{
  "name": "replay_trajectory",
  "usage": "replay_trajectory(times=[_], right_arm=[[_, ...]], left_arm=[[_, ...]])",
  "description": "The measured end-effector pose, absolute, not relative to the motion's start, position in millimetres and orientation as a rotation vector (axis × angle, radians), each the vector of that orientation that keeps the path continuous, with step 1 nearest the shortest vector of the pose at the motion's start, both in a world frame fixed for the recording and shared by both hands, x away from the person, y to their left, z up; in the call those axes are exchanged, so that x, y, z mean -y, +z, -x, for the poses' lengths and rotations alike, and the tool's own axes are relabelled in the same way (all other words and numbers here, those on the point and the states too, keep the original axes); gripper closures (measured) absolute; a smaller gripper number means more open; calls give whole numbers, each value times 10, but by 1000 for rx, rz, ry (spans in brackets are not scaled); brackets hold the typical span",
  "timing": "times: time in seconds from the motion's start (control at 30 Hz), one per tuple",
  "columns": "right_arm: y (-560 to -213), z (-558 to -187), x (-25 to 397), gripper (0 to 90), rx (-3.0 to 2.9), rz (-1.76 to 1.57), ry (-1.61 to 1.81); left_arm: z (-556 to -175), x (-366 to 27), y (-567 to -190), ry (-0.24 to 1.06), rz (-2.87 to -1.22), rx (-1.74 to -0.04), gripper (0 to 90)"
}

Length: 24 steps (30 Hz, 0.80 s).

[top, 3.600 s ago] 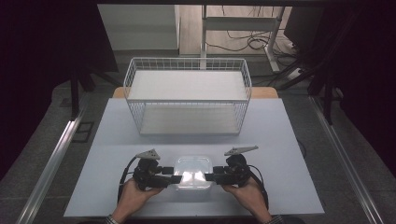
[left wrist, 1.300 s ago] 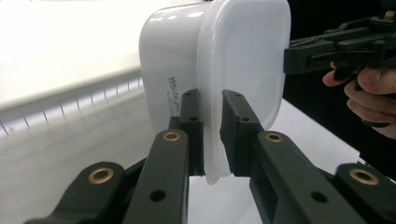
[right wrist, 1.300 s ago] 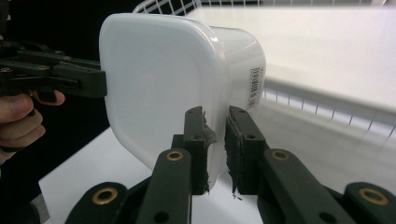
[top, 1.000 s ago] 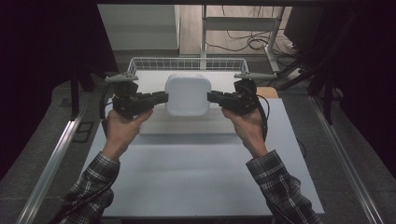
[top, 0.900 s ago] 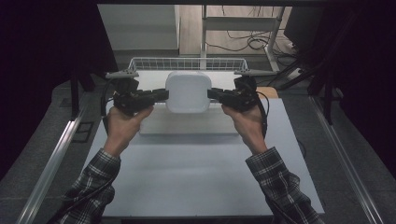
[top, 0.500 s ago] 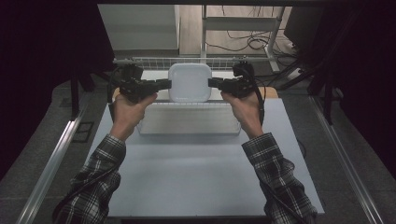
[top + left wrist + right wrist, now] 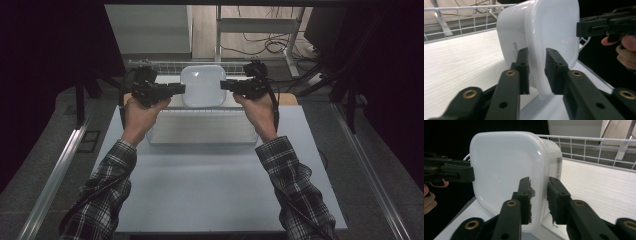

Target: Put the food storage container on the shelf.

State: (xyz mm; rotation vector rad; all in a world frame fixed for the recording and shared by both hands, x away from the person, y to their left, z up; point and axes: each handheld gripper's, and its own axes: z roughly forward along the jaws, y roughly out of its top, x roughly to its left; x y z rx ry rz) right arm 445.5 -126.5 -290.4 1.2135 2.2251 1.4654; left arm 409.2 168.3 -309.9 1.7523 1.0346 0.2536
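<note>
- The left claw [image 7: 181, 88] is clenched on the left rim of a white plastic tub [image 7: 202, 86]. In the left gripper view its two jaws stand on either side of the rim, with the tub's rim flange between them.
- The right claw [image 7: 224, 85] is clenched on the opposite rim of the same tub. In the right gripper view the jaws pinch the rim from both faces.
- The tub is held in the air between the two claws, above the wire basket [image 7: 200, 125] at the far edge of the bench [image 7: 210, 190]. It is tilted, with its flat closed face turned toward the person's side.
- The tub body carries a small printed label on its side wall [image 7: 558, 167].
- The basket stands at the middle of the far edge; its pale floor lies under the tub.
- Plaid sleeves [image 7: 107, 185] cover both forearms.
</note>
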Motion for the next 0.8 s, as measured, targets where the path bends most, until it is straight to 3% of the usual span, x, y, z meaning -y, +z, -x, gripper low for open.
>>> replay_trajectory(times=[0.57, 0.8], right_arm=[[-2910, -4595, 1146, 599, -2227, -1213, 1401], [-2936, -4645, 1101, 540, -2209, -1221, 1342]], left_arm=[[-4266, -1618, -3071, 273, -1804, -1092, 629], [-4382, -1634, -3081, 269, -1794, -1120, 536]])
